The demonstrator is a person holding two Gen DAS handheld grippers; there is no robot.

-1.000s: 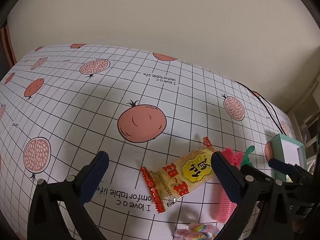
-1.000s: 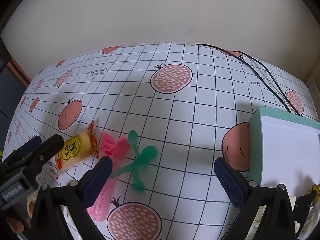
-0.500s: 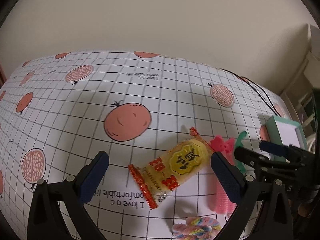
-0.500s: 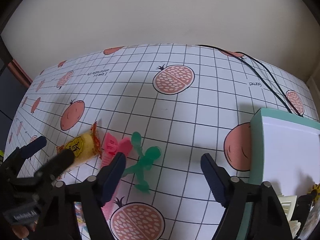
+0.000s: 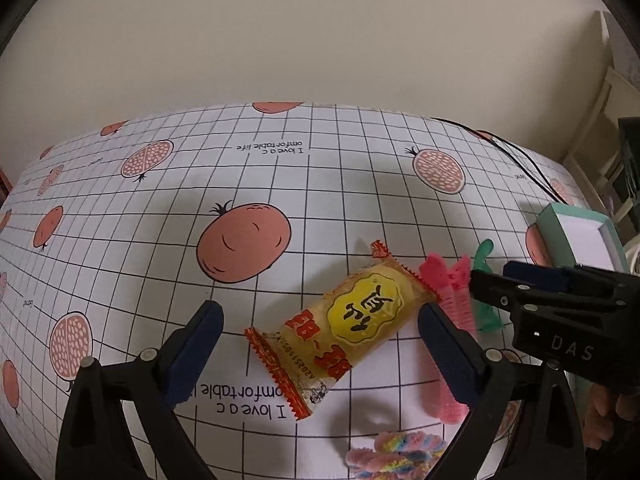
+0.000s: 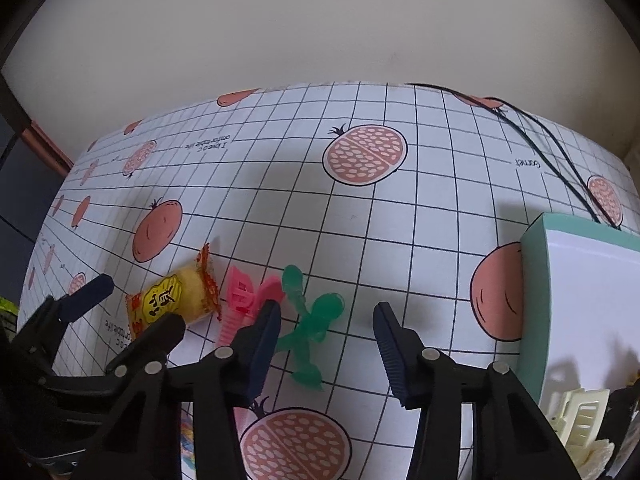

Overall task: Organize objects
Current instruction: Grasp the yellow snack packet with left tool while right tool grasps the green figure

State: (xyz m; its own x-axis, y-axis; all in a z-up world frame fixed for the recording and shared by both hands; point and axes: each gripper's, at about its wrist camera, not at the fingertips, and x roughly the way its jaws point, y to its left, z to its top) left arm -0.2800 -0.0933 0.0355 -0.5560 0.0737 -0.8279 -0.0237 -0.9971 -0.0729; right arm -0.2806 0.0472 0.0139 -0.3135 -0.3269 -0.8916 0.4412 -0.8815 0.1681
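Observation:
A yellow snack packet [image 5: 352, 332] with red crimped ends lies flat on the checked tablecloth, between the spread fingers of my left gripper [image 5: 320, 344], which is open and touches nothing. Right of it lie a pink comb-like clip [image 5: 448, 288] and a green plastic clip [image 5: 484, 256]. In the right wrist view the green clip [image 6: 316, 320] sits just ahead of my right gripper [image 6: 326, 344], close to its left finger. That gripper is open and empty. The pink clip [image 6: 244, 300] and the packet [image 6: 172, 300] lie further left, with the left gripper [image 6: 128, 312] over the packet.
A mint-green box [image 6: 536, 280] with a white inside stands at the right and holds a cream hair clip [image 6: 580, 412]. A black cable [image 6: 540, 136] runs across the far right corner. A pastel fuzzy band [image 5: 396, 452] lies near the front edge. A wall rises behind the table.
My left gripper has swung so the packet now lies centred between its fingers. My right gripper's fingers have come closer together and moved left toward the green clip, next to the left gripper.

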